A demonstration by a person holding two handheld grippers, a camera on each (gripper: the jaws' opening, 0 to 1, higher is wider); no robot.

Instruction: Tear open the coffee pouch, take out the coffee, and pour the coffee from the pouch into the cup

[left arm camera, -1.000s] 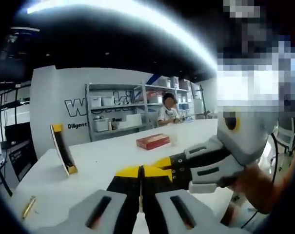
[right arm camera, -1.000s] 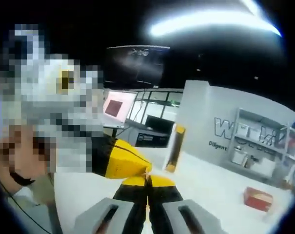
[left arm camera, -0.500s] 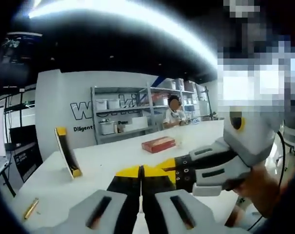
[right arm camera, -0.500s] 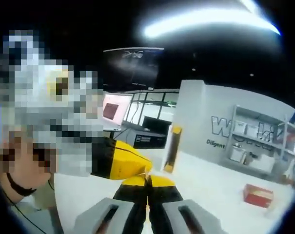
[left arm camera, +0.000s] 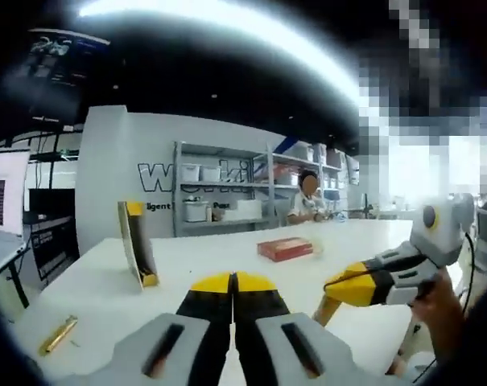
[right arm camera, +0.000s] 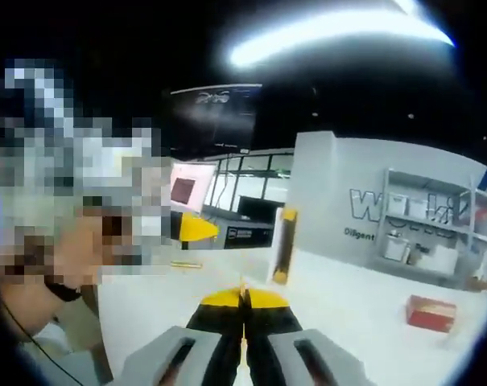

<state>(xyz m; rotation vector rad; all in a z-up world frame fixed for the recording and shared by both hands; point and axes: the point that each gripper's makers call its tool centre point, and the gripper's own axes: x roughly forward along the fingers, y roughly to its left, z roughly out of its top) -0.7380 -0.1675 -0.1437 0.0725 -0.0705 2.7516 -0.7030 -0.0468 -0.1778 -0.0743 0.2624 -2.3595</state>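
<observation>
A: Status on the pouch job?

B: Early, imo. Upright yellow-black pouch (left arm camera: 137, 256) stands on the white table (left arm camera: 90, 297), ahead of the left gripper (left arm camera: 233, 281) fingertips and off to their left, well apart. Can't tell if its top is torn. Gold stick (left arm camera: 58, 334) lies on the table nearer those tips, further left; prob a coffee sachet, not sure.

A: Jaws?

B: Both pairs pressed together. Right gripper (right arm camera: 243, 299) may pinch a thin sliver, too small to tell. Red box (right arm camera: 430, 312) sits far ahead, to the right of its tips. The two grippers are apart.

A: Left to do?

B: Opening the coffee and the pour, I'd judge.

A: Any text?

B: Wall (right arm camera: 340, 185): big "W…", rest behind shelves (left arm camera: 227, 197); "Diligent" below. Box label unreadable.
</observation>
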